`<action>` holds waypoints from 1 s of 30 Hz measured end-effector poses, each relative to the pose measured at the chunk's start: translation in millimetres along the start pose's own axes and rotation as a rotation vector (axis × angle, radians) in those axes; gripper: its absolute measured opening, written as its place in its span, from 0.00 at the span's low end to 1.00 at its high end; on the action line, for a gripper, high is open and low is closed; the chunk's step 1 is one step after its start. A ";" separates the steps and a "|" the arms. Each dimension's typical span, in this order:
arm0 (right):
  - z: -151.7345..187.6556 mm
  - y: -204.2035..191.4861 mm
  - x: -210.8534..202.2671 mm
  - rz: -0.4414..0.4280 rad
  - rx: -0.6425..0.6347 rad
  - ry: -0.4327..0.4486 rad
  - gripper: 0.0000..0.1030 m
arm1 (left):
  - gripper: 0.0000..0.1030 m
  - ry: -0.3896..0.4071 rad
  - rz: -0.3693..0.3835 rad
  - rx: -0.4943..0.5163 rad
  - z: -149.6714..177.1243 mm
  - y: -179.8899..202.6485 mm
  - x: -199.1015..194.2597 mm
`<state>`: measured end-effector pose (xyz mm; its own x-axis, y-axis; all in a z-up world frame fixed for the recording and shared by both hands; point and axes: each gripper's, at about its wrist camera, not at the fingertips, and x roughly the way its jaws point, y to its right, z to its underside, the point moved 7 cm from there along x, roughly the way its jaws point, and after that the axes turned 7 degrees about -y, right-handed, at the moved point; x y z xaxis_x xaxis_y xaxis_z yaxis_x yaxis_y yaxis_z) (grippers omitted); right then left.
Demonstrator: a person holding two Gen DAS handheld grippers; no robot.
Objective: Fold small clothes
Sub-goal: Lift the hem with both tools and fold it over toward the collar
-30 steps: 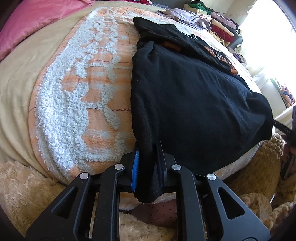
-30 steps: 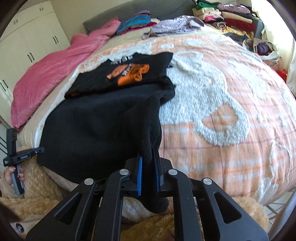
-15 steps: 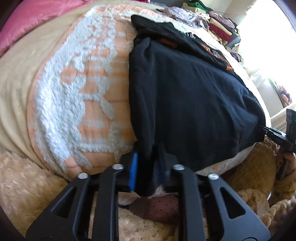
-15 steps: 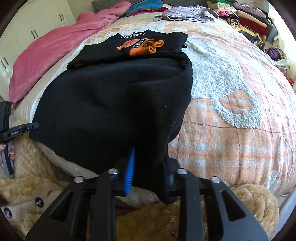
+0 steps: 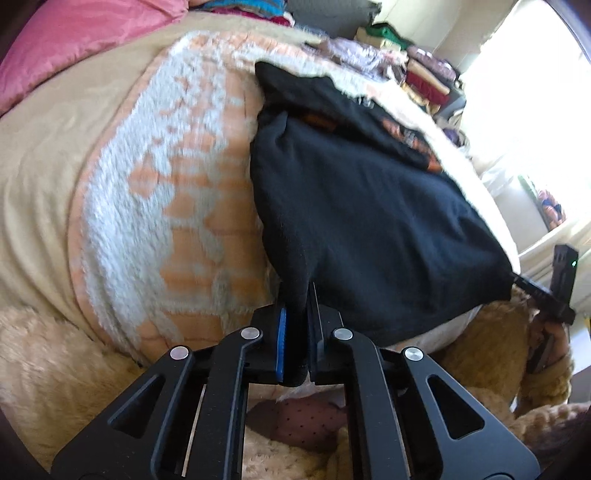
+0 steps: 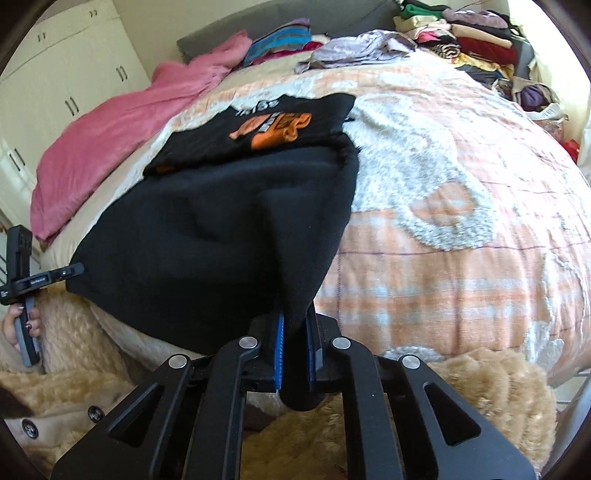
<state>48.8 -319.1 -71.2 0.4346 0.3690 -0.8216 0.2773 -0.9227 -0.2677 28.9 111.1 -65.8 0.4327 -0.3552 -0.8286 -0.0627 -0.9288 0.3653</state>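
A black garment [image 5: 369,221] [image 6: 207,243] lies across the near edge of the bed, stretched between my two grippers. My left gripper [image 5: 297,332] is shut on its near-left corner, cloth pinched between the blue pads. My right gripper [image 6: 295,350] is shut on the near-right corner, a fold of fabric hanging below the jaws. Each gripper shows at the far corner in the other view: right gripper [image 5: 543,295], left gripper [image 6: 44,278]. A folded black T-shirt with an orange print [image 6: 269,125] [image 5: 369,114] lies just beyond the garment.
The bed carries an orange-and-white tufted blanket [image 6: 443,206] [image 5: 166,192]. A pink quilt [image 6: 122,129] lies at the left, piles of clothes [image 6: 465,33] at the head. White cupboards [image 6: 62,81] stand left. A furry tan sleeve [image 6: 74,391] shows below.
Both grippers briefly loosened and closed again on the corners. The garment's near edge is pulled tauter and lifted a little; the right corner moved sideways.
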 end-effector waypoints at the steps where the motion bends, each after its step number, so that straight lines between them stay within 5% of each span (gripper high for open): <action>1: -1.3 0.7 -2.8 -0.009 0.008 0.012 0.08 | 0.03 0.013 0.008 0.002 -3.3 1.2 -4.7; 11: -36.8 2.7 -35.5 -0.123 0.069 0.178 0.08 | 0.03 0.108 0.024 0.019 -36.5 14.4 -31.6; 30: -103.2 -0.9 -53.0 -0.058 0.052 0.324 0.08 | 0.03 0.221 -0.043 0.058 -96.1 26.0 -44.9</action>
<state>113.9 -326.3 24.5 0.6712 0.4300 -0.6038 0.2695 -0.9004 -0.3416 94.3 113.0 21.7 0.6219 -0.2892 -0.7277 -0.0886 -0.9493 0.3015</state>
